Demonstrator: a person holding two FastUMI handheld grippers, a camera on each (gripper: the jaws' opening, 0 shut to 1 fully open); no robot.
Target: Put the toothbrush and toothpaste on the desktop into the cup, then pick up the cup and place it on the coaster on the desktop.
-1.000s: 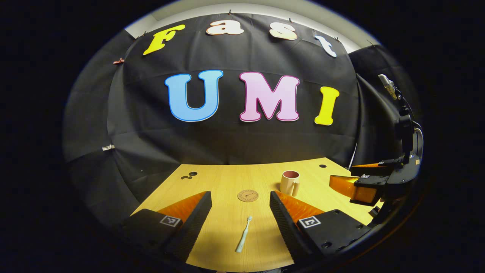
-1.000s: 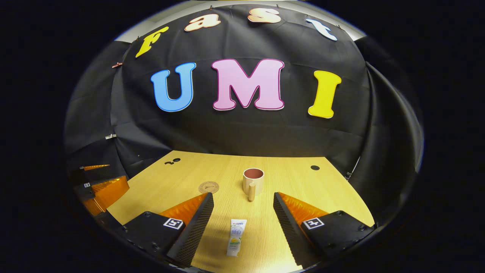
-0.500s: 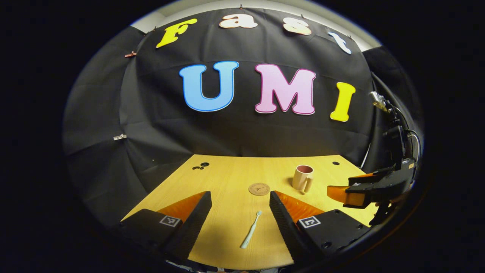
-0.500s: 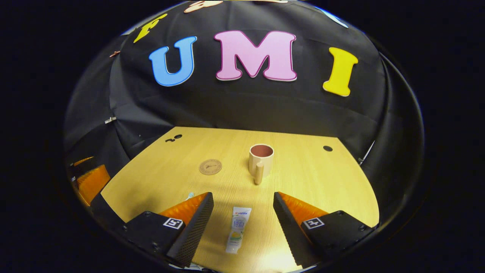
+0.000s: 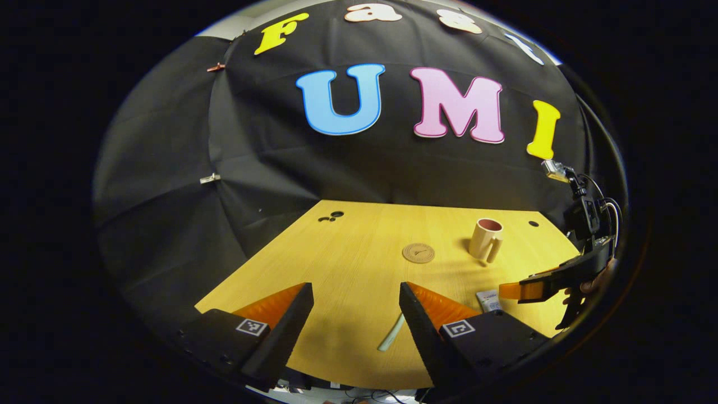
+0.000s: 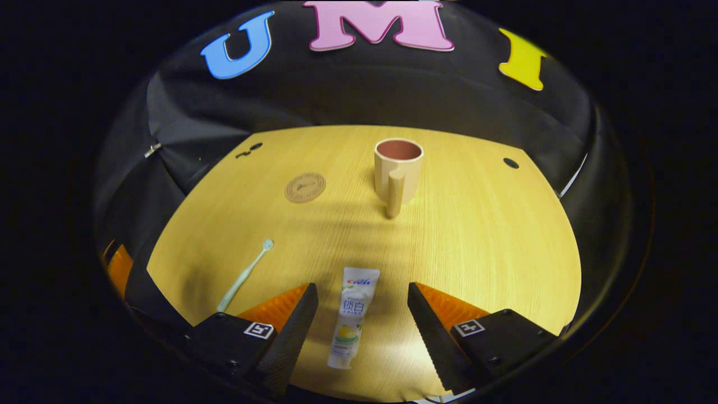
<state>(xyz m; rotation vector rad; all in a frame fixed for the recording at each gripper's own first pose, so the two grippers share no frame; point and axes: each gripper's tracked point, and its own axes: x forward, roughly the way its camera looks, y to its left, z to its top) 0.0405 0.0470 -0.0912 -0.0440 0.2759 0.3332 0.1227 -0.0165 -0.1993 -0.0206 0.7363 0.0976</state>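
1. The right tool (image 6: 362, 314) is hanging low over the worktop (image 6: 482, 235) with its jaws wide apart, the toothpaste (image 6: 353, 317) lying flat between them, untouched; a second ago this tool was sitting higher and farther back, so it has been dropping toward the tube.
2. The left tool (image 5: 353, 314) is likewise gaping and gripping nothing, with the toothbrush (image 5: 391, 333) lying just inside its right finger; the brush has drifted off centre since a second ago, so this tool is judged to need re-aiming.
3. Farther out, the cup (image 6: 397, 168) is standing upright and empty, handle toward the right tool, and the coaster (image 6: 304, 187) is lying bare to its left, well apart from it.
4. The count: one toothbrush, one toothpaste, one cup, one coaster, two tools.
5. Nothing is in the cup yet; the closing-in suggests the first grasp is coming, probably on the tube.
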